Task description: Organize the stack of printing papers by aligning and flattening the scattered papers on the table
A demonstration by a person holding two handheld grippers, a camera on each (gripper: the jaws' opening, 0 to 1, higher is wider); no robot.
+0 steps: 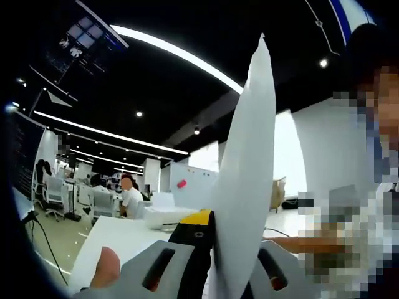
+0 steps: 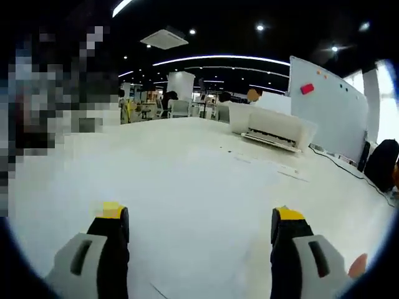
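In the left gripper view my left gripper (image 1: 215,249) is shut on a stack of white printing papers (image 1: 249,174), which stands upright on edge and rises to a point near the top of the view. A thumb (image 1: 106,268) shows beside the left jaw. The white table (image 1: 118,240) lies behind and below. In the right gripper view my right gripper (image 2: 199,233) is open, its yellow-tipped jaws wide apart above the bare white table (image 2: 187,180), with nothing between them.
A white printer (image 2: 274,128) sits at the table's far side, seen too as the printer (image 1: 168,216). A whiteboard (image 2: 324,103) with a red magnet stands at the right. People sit at desks and chairs (image 1: 53,193) in the background. A person stands close at the right.
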